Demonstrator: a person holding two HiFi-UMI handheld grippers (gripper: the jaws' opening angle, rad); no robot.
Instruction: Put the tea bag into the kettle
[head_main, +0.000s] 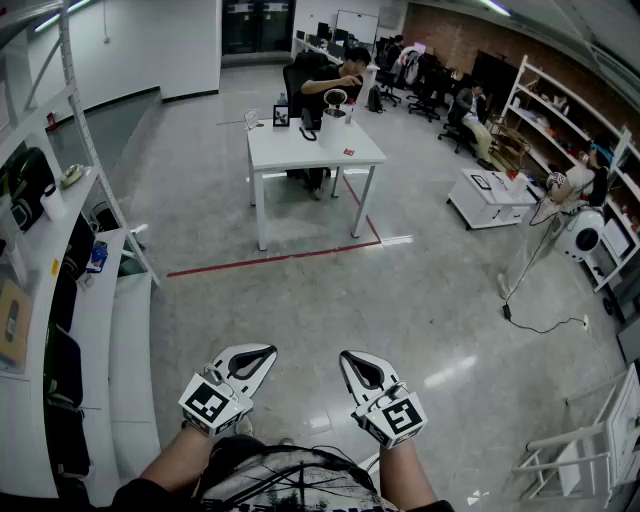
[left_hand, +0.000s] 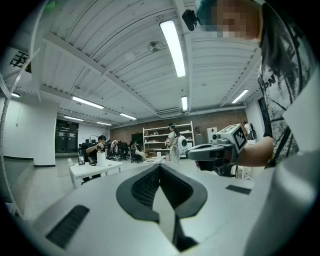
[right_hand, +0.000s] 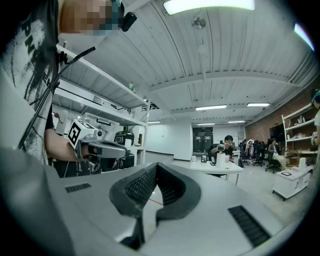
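Far ahead stands a white table (head_main: 300, 150), also visible in the left gripper view (left_hand: 92, 167) and the right gripper view (right_hand: 220, 167). On it is a pale cylindrical vessel, apparently the kettle (head_main: 335, 122) (left_hand: 101, 158) (right_hand: 220, 159). A small red item (head_main: 348, 152) lies near the table's front edge; it is too small to tell whether it is the tea bag. My left gripper (head_main: 262, 353) (left_hand: 160, 165) and right gripper (head_main: 350, 356) (right_hand: 156, 165) hang side by side over the floor, well short of the table. Both are shut with nothing between the jaws.
A person (head_main: 335, 75) sits behind the table. White shelving (head_main: 60, 300) runs along the left. A red tape line (head_main: 270, 258) crosses the floor before the table. To the right are a low white cart (head_main: 490, 195), a fan (head_main: 580, 235) and a floor cable (head_main: 540, 325).
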